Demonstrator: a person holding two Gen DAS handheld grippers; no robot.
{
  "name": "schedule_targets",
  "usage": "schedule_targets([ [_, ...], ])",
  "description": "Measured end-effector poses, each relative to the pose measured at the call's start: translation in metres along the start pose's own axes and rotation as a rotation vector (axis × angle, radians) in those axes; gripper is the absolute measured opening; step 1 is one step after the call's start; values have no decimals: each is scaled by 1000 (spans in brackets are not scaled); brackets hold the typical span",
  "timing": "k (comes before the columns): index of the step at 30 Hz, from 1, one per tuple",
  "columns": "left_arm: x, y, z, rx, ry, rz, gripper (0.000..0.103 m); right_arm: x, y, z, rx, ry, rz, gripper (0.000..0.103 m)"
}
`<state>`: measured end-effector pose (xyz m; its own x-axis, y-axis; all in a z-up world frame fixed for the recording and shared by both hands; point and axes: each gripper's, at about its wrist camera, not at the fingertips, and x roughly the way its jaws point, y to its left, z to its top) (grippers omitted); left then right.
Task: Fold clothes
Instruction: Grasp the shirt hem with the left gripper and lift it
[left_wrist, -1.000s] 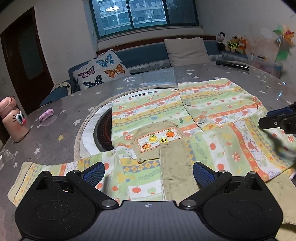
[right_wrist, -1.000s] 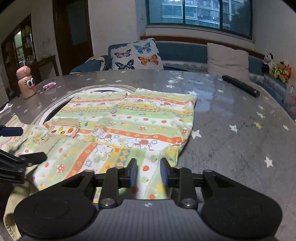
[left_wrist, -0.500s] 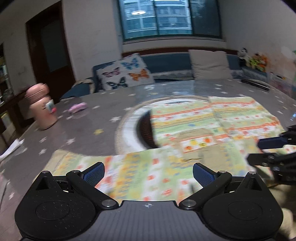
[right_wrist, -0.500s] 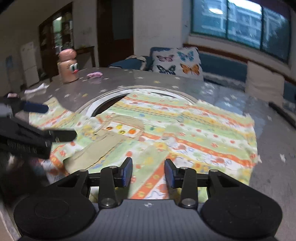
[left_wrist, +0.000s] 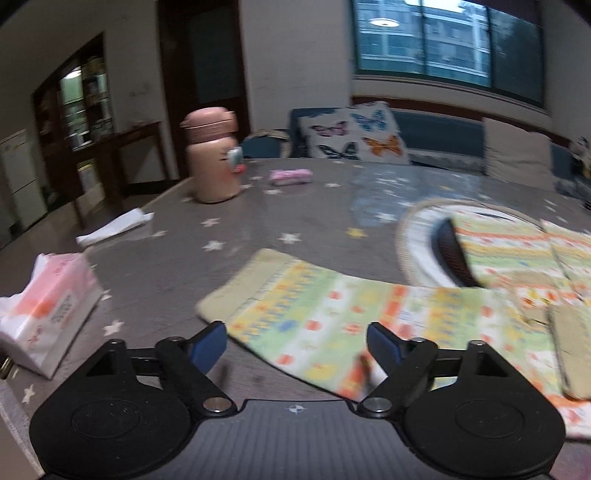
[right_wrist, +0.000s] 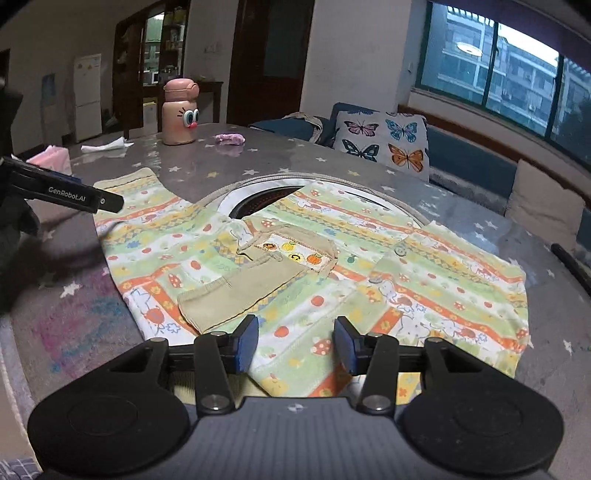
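A child's patterned jacket in green, yellow and orange lies flat on the grey star-print table. One sleeve is folded across its chest, beige cuff showing. The other sleeve stretches out to the left, ending in a beige cuff. My left gripper is open and empty, low over this outstretched sleeve; its arm shows in the right wrist view. My right gripper is open and empty over the jacket's near hem.
A pink cartoon bottle and a small pink object stand at the far side. A tissue pack and white paper lie at the left. A round inset sits under the jacket. A sofa with a butterfly cushion is behind.
My left gripper has swung left from the jacket's middle to the outstretched sleeve. My right gripper has opened wider and turned left over the jacket's hem.
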<state>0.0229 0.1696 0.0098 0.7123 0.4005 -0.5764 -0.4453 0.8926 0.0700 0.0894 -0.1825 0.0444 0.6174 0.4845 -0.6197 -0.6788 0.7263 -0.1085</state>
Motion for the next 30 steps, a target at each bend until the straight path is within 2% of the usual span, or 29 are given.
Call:
schedule_targets([
  [5, 15, 24, 5, -72, 5, 76, 75, -5, -3, -3, 23, 1, 2, 47],
  [7, 21, 31, 7, -94, 8, 89, 68, -7, -4, -3, 31, 0, 1, 47],
  [12, 36, 47, 8, -178, 59, 62, 58, -9, -4, -3, 46, -5, 2, 47],
  [14, 35, 47, 7, -184, 47, 64, 55, -11, -4, -3, 52, -9, 2, 47],
  [19, 36, 46, 9, -178, 30, 45, 19, -17, -5, -4, 67, -18, -1, 47],
  [21, 36, 47, 10, -184, 26, 32, 11, -20, -6, -5, 75, -23, -5, 47],
  [24, 26, 40, 13, -183, 5, 11, 9, -26, -9, -6, 89, -32, -14, 47],
  [30, -18, 3, 26, -119, -71, -132, 8, -37, -17, -8, 126, -53, -26, 47],
])
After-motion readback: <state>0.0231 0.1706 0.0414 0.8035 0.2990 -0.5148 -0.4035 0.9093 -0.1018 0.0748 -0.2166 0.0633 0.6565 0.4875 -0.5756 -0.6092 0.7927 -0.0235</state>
